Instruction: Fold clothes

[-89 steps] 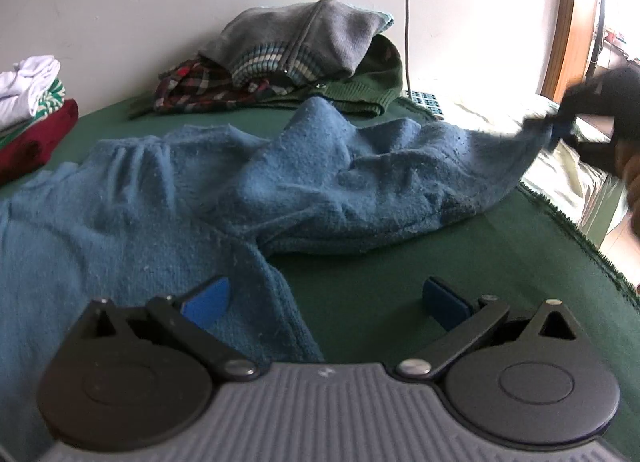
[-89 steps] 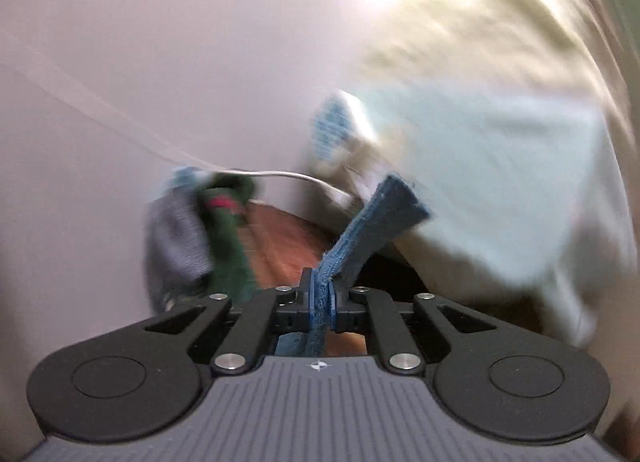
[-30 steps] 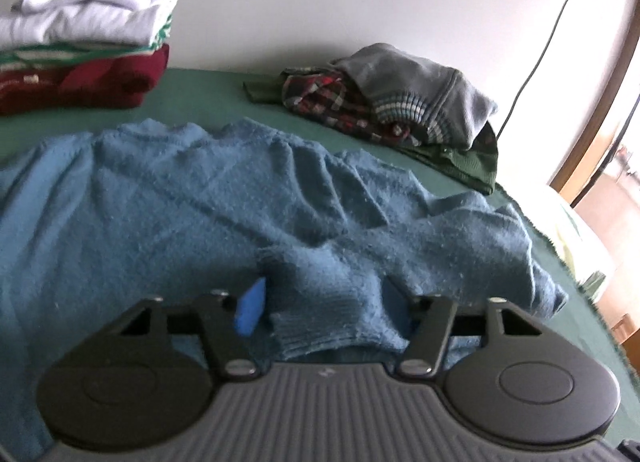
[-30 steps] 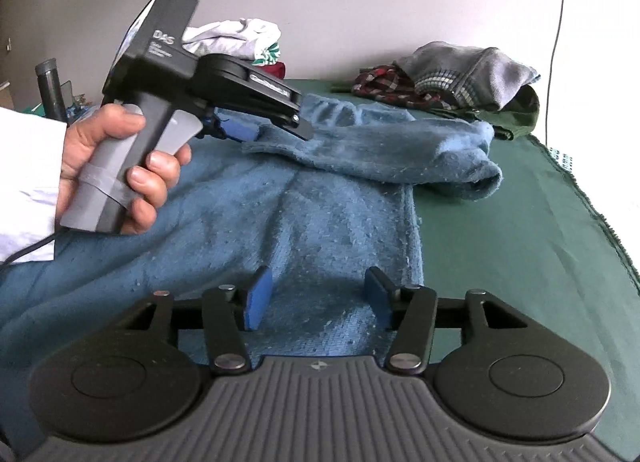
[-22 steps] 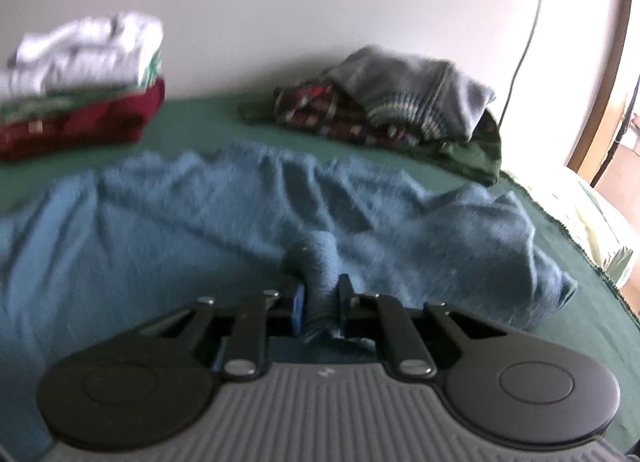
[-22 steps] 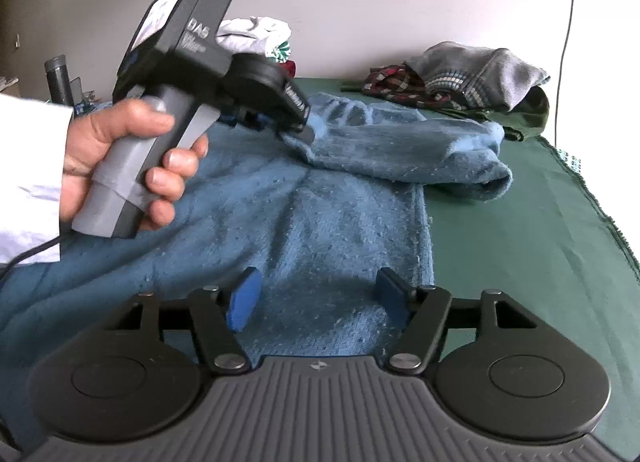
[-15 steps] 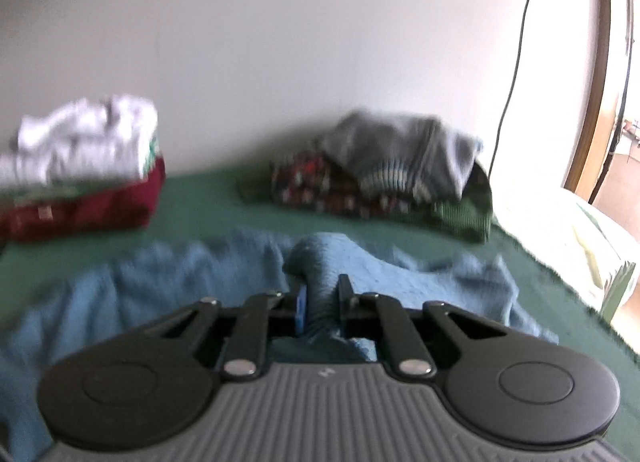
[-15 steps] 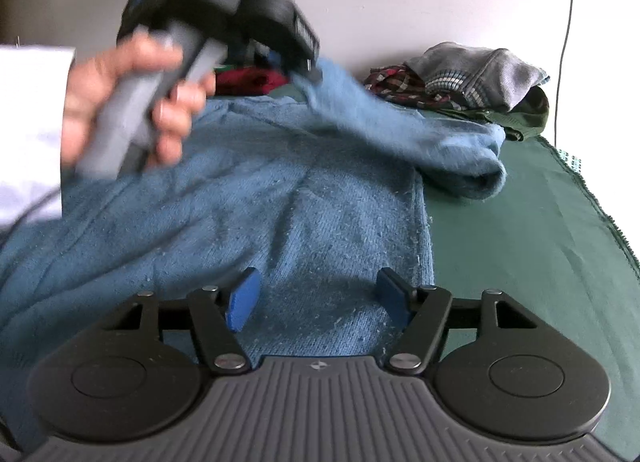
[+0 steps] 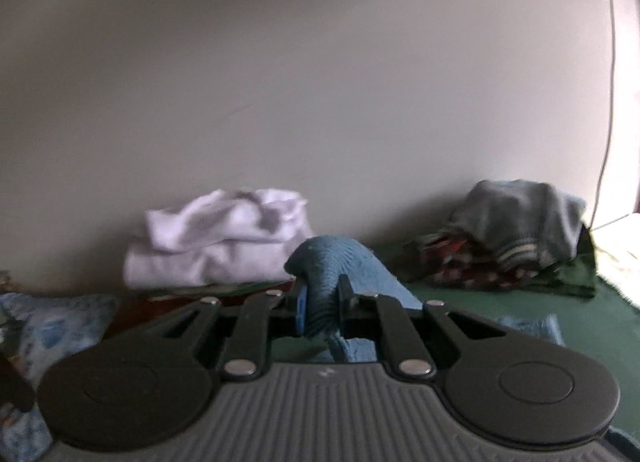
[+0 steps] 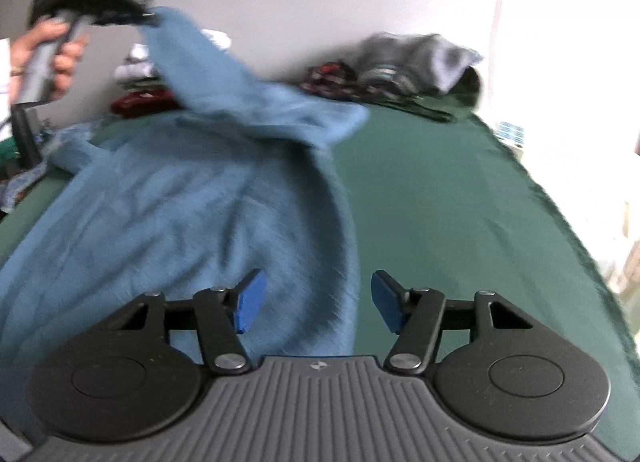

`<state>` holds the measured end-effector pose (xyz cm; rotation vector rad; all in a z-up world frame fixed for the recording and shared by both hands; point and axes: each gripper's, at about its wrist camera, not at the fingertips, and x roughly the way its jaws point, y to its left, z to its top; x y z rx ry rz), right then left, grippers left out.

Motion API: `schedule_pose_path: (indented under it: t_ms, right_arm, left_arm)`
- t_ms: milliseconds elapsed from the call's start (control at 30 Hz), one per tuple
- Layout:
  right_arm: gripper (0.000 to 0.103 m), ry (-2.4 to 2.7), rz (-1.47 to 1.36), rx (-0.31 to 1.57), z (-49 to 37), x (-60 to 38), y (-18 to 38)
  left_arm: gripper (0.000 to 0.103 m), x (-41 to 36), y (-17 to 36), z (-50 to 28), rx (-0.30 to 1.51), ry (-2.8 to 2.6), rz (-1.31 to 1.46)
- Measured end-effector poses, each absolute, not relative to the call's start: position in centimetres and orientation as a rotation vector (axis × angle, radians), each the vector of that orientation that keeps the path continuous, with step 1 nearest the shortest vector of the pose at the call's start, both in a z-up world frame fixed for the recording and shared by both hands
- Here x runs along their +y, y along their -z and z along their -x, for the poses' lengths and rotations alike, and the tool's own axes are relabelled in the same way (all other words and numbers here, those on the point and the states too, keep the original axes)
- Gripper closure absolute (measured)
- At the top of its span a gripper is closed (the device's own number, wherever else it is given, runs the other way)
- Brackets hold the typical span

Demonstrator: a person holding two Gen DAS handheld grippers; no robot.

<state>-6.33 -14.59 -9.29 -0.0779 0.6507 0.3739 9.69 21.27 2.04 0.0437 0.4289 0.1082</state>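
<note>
Your left tool (image 9: 320, 312) was clenched on a bunched sleeve end of the blue sweater (image 10: 208, 198), and in the last second you had carried it from low over the garment to well above it; the left wrist view, which a second ago looked down on blue knit, now showed mostly wall, with the white folded stack (image 9: 218, 240) and the grey-and-plaid pile (image 9: 516, 238) low in view. From the right wrist view, your left hand (image 10: 48, 50) held that tool high at upper left, and the sleeve ran down from it in a slack band to the body of the sweater, which lay spread on the green cover (image 10: 460, 198). Your right tool (image 10: 316, 298) was released, jaws wide, hovering just over the near hem without gripping; it had barely moved. Reading: the sleeve fold was under way, not landed. The sleeve likely needed to come across the chest. Both views were motion-blurred, so the exact lie of the fabric edge was unclear.
</note>
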Motion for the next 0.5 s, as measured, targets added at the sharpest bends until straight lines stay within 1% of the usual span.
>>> schedule_pose_path:
  t_ms: [100,133,233,300,333,367,400,500]
  right_arm:
    - [0.051,-0.357,0.063,0.711,7.3,-15.4,9.9]
    - [0.057,-0.359,0.042,0.735,7.6,-15.7,10.1]
    - [0.062,-0.367,0.028,0.733,8.4,-15.5,10.3]
    - [0.069,-0.379,0.03,0.736,8.4,-15.0,10.5]
    - [0.077,-0.383,0.03,0.739,8.4,-14.7,10.5]
    - [0.09,-0.387,0.03,0.741,8.4,-14.5,10.5]
    - [0.096,-0.387,0.037,0.744,8.4,-14.3,10.4]
    - [0.097,-0.384,0.054,0.745,8.5,-13.7,9.7]
  left_arm:
    - [0.093,23.4,-1.8,-8.9,0.449,-0.137,-0.038]
    - [0.093,24.1,-1.7,-8.7,0.456,-0.147,-0.036]
    - [0.093,24.7,-1.5,-8.3,0.469,-0.147,-0.025]
    - [0.093,24.4,-1.3,-8.3,0.474,-0.134,-0.014]
    - [0.093,24.1,-1.4,-8.3,0.47,-0.128,-0.019]
    - [0.093,23.7,-1.6,-8.3,0.463,-0.122,-0.027]
    - [0.093,23.3,-1.8,-8.2,0.456,-0.117,-0.035]
    - [0.093,23.3,-3.5,-8.0,0.414,-0.128,-0.042]
